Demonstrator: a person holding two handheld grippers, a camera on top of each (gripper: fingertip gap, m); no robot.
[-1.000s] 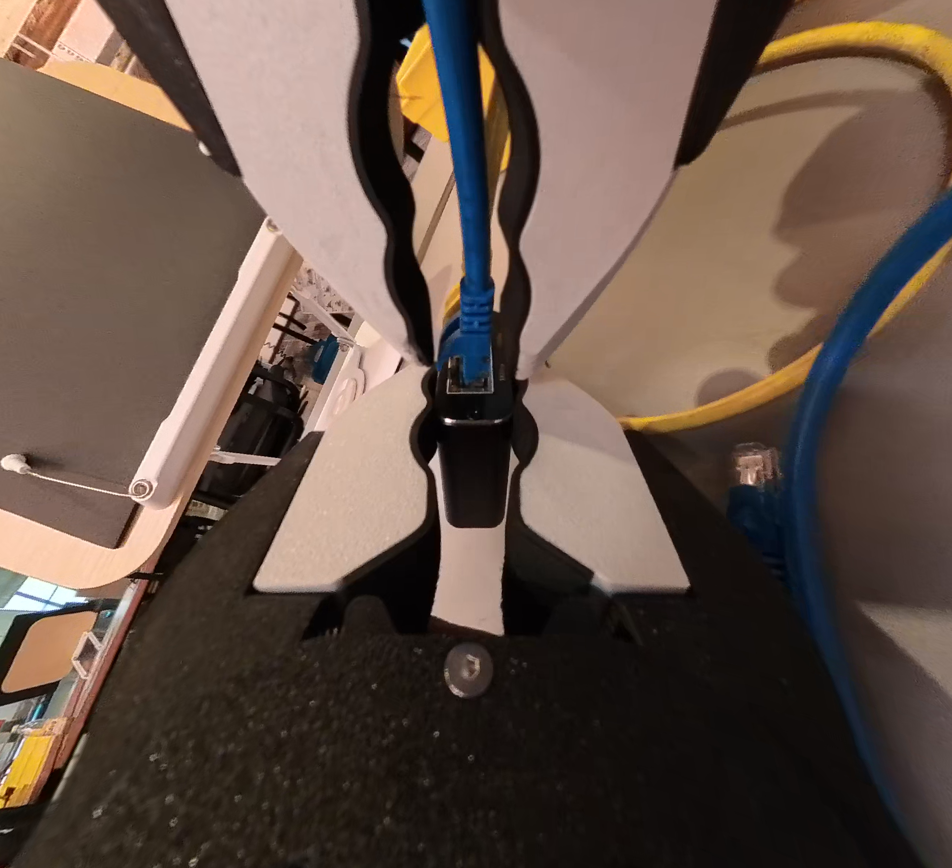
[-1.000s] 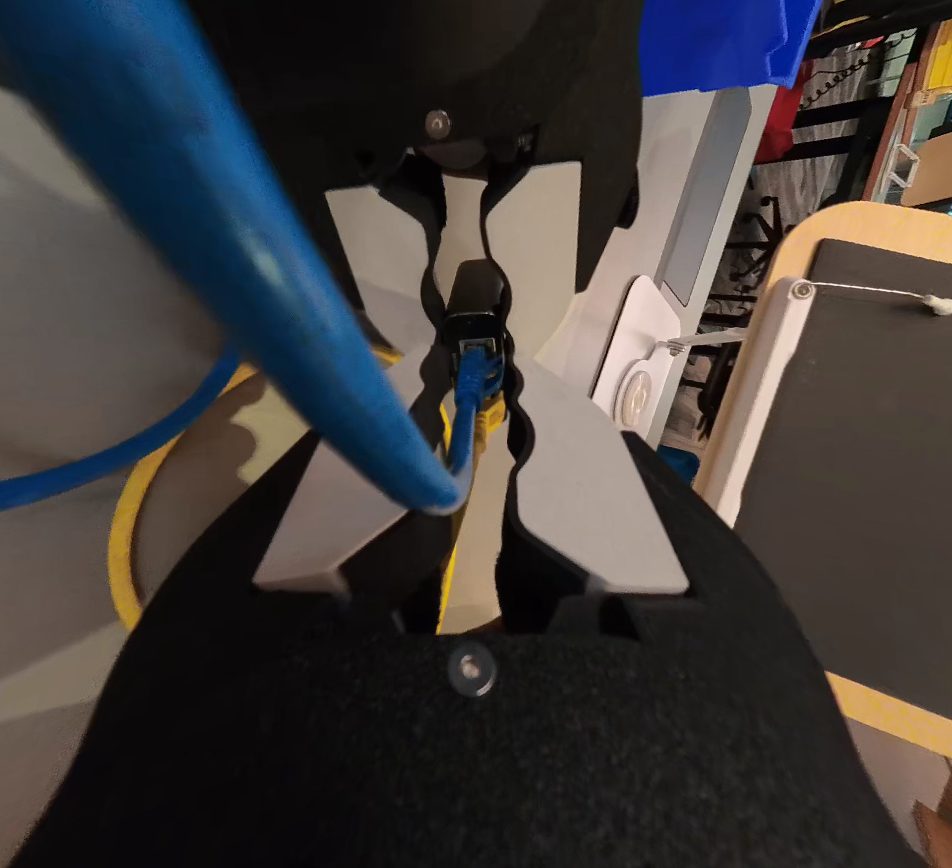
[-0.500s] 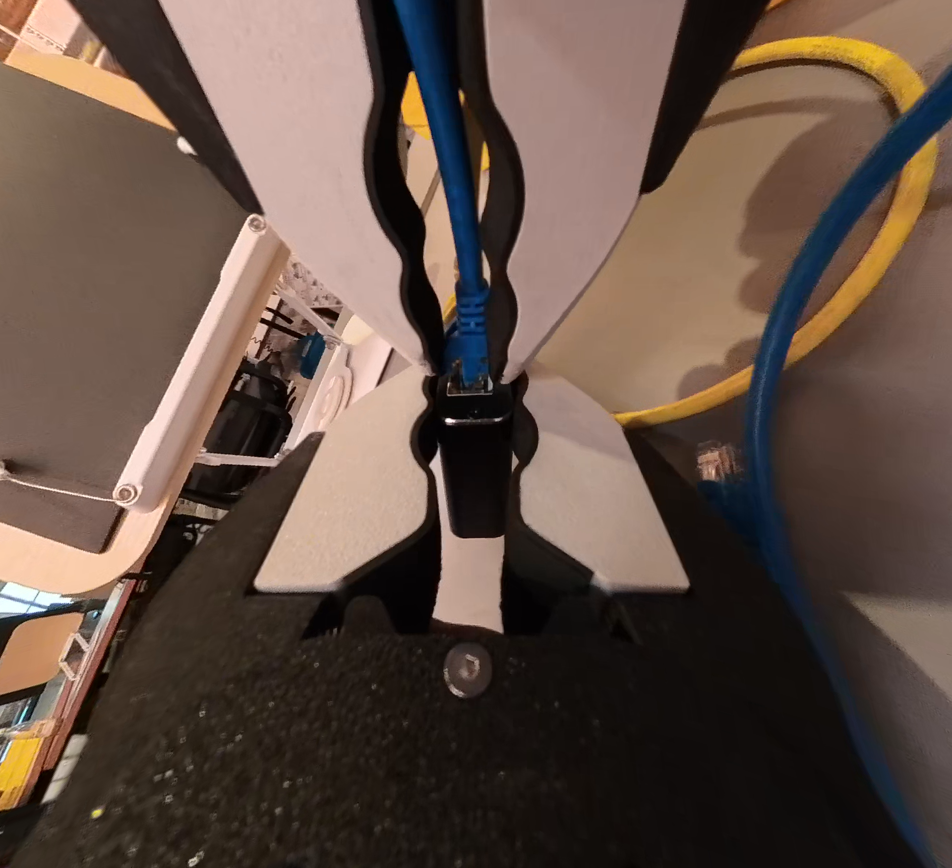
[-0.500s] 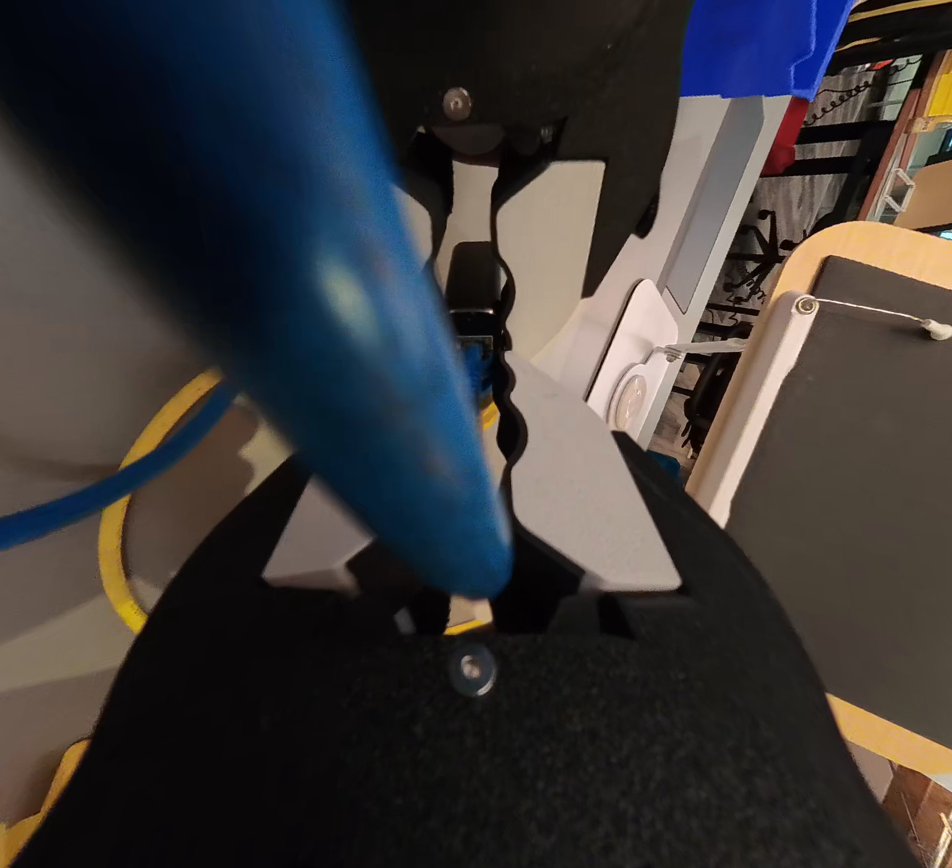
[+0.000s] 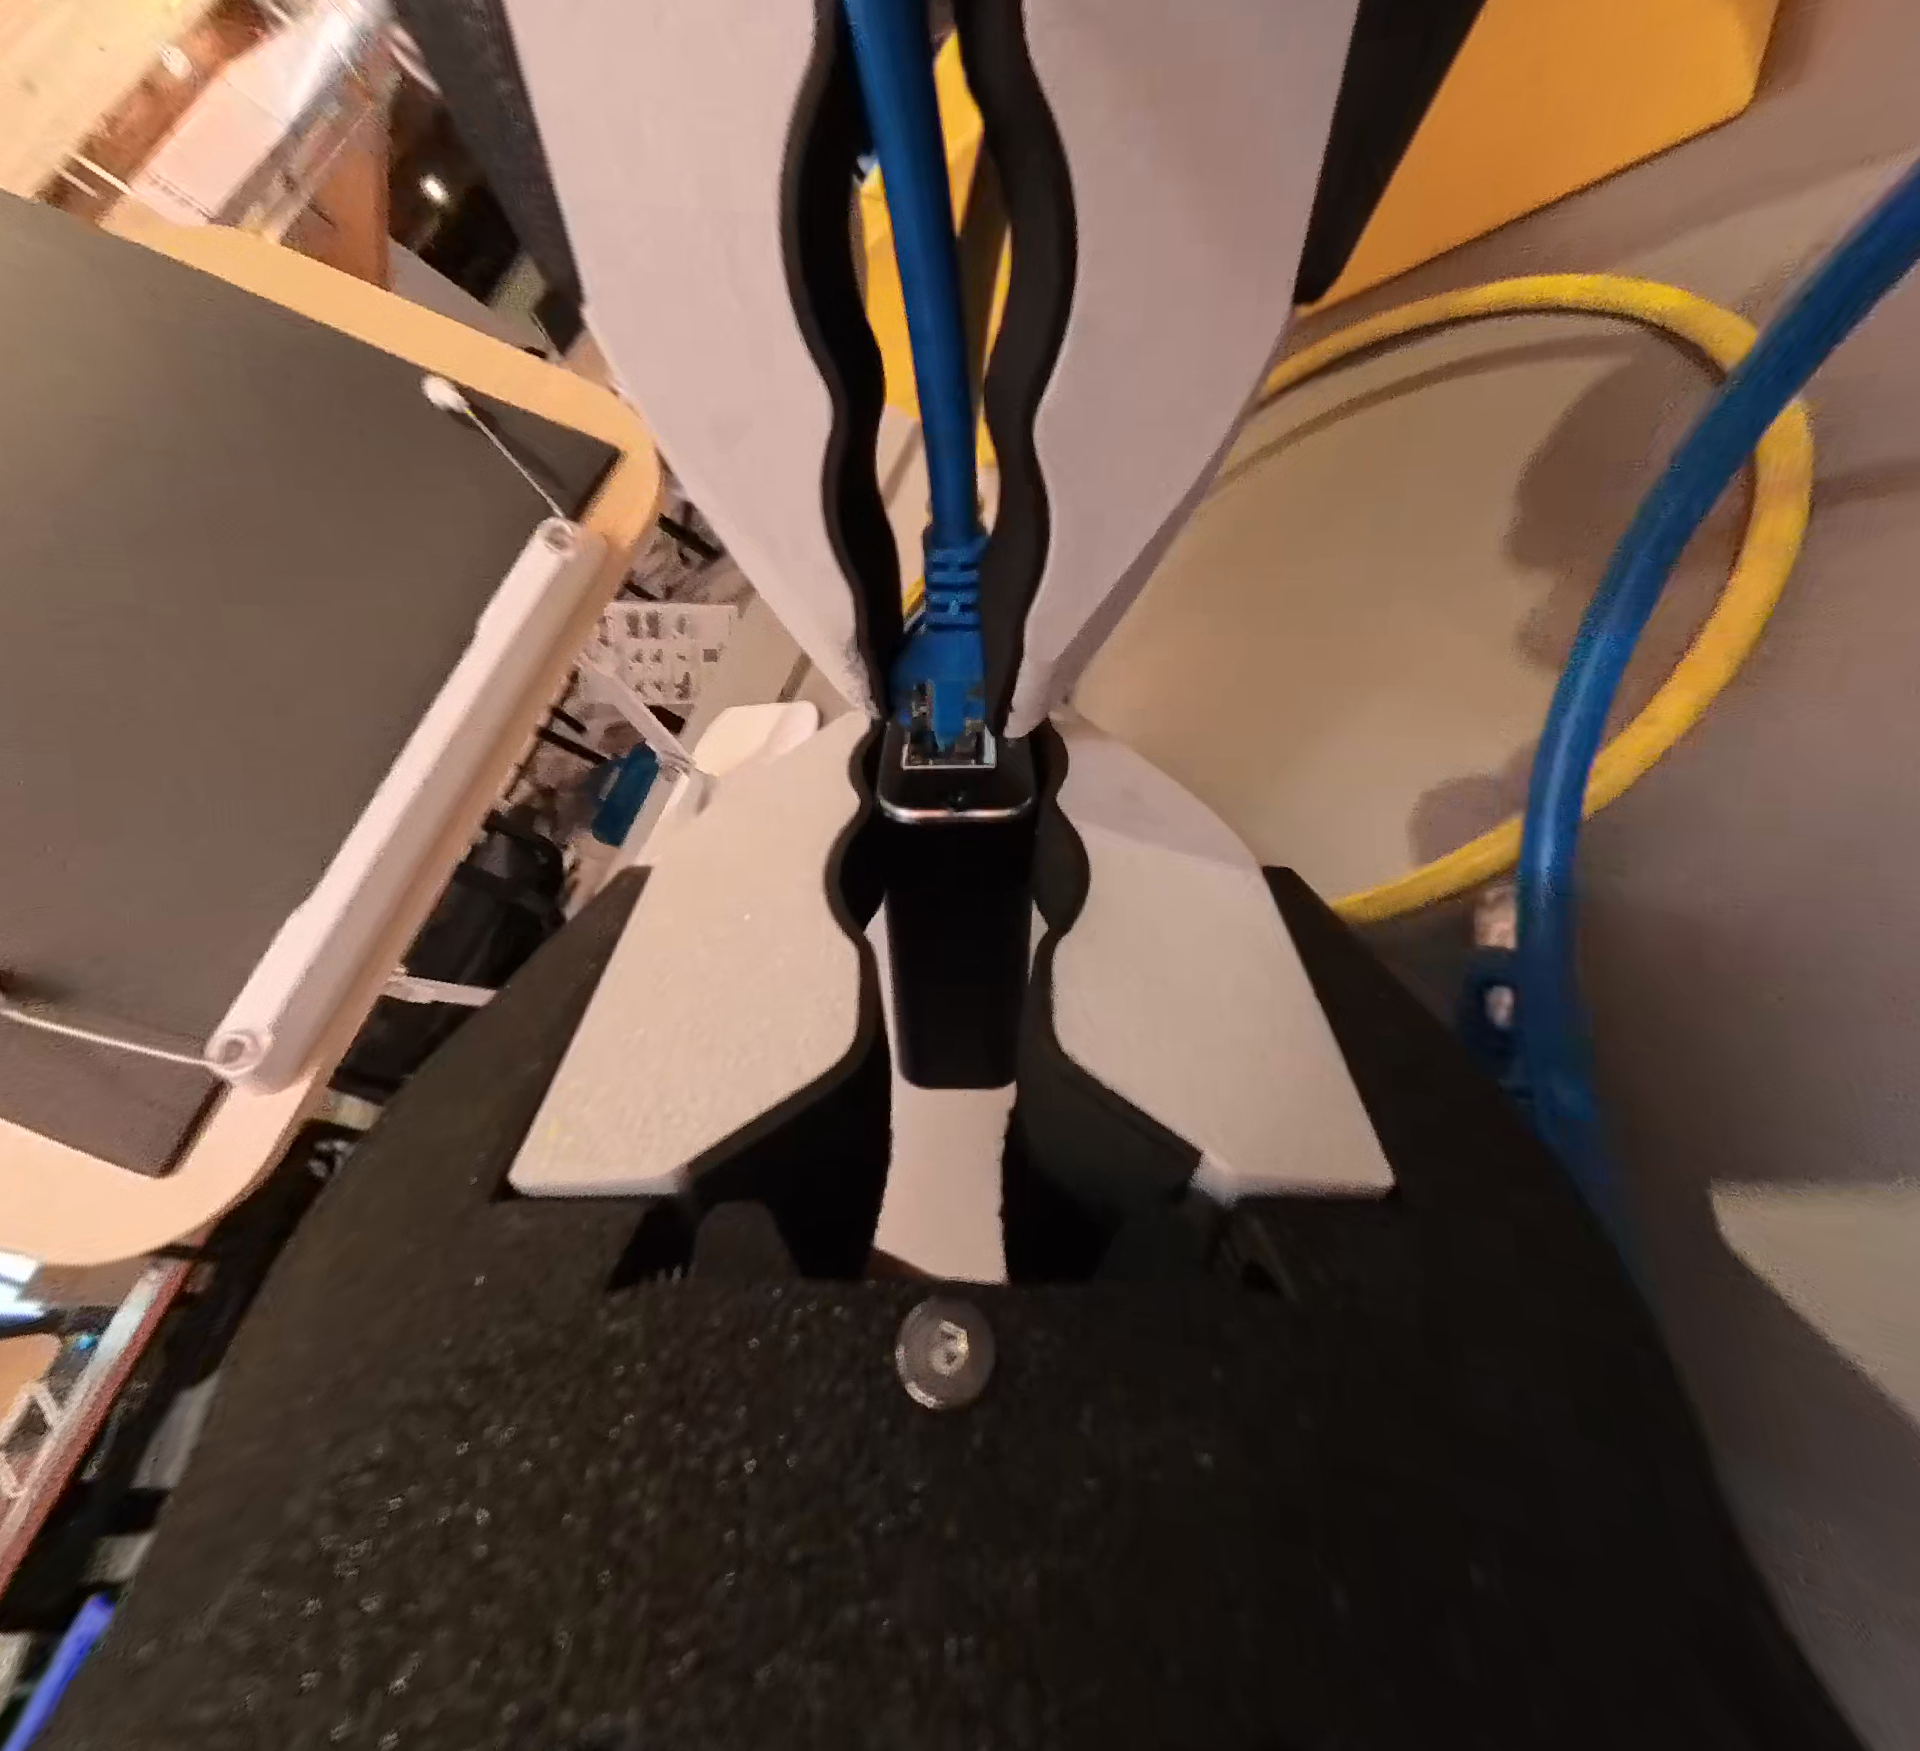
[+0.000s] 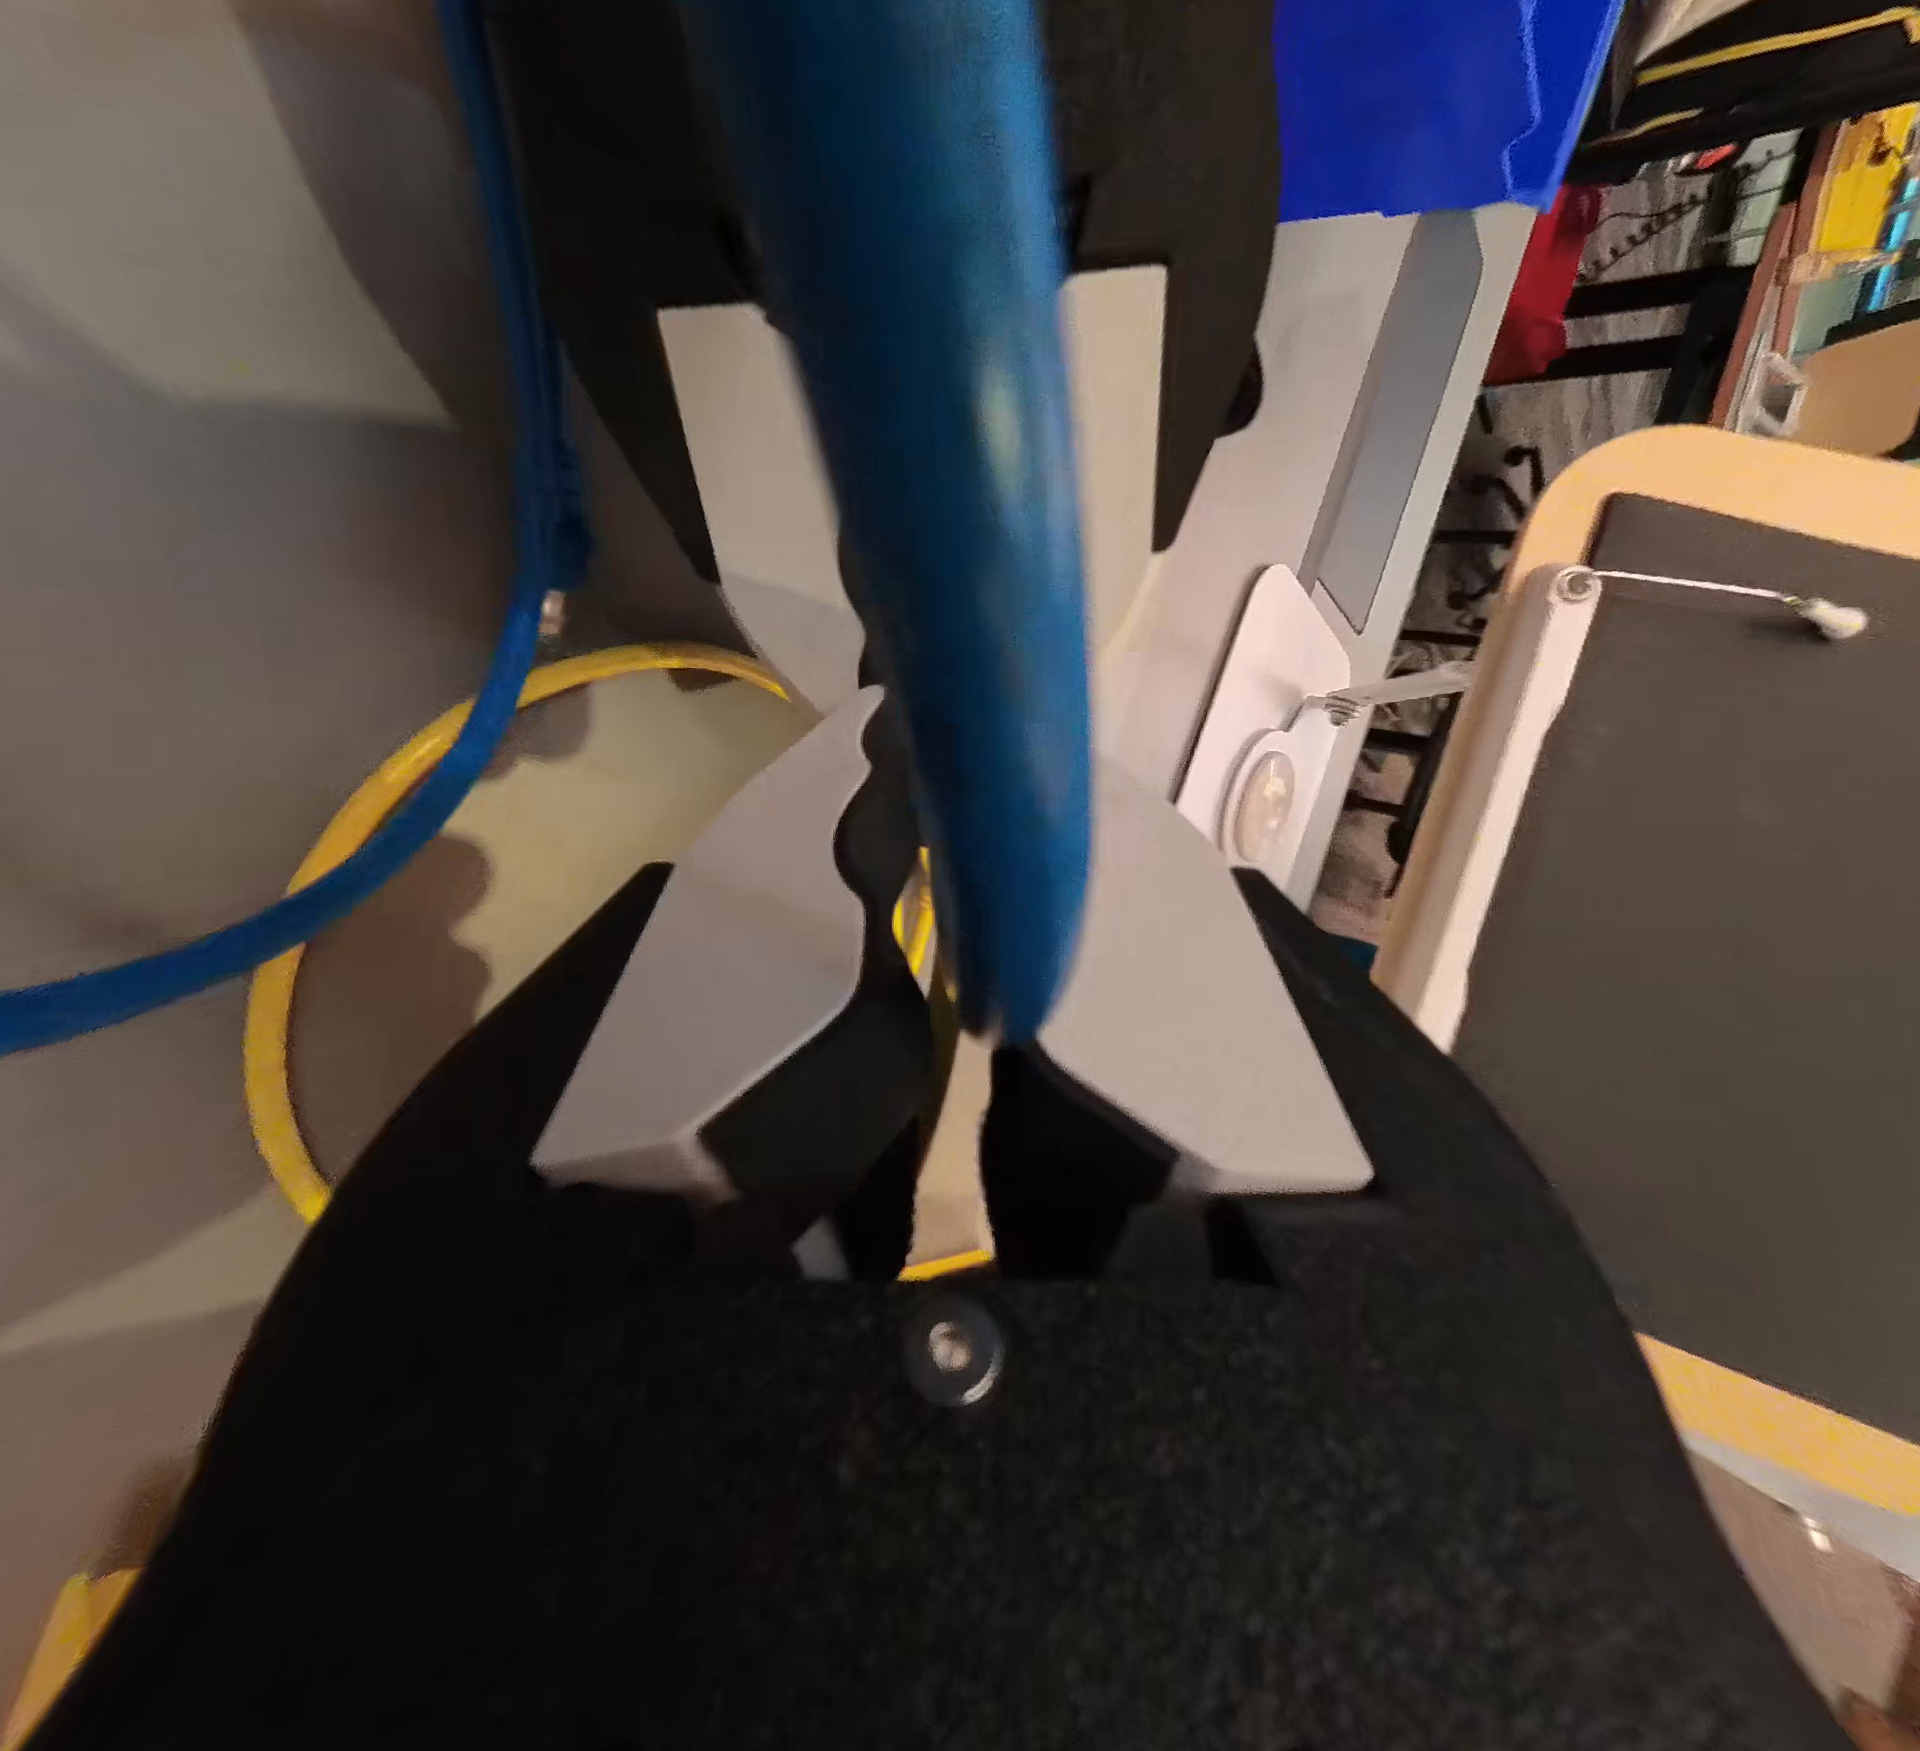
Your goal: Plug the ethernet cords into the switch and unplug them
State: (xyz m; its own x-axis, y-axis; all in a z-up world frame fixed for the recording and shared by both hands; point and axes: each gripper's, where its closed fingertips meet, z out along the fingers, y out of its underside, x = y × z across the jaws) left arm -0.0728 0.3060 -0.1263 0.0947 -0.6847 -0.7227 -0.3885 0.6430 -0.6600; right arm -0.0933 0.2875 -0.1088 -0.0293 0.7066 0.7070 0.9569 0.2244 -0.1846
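Two grippers are meeting nose to nose: left gripper (image 5: 951, 766) is pinching the black switch (image 5: 954, 922) steady, while right gripper (image 5: 940, 662), at 12 o'clock, is squeezing the blue cord's plug (image 5: 940, 662) at its port.

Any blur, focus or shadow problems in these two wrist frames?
Left wrist view: switch and blue plug are sharp, edges smeared, hard shadows inside the yellow cable loop. Right wrist view: the blue cable looms close, badly out of focus, hiding the port.

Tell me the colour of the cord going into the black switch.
Blue cord; switch; clearest in the left wrist view.
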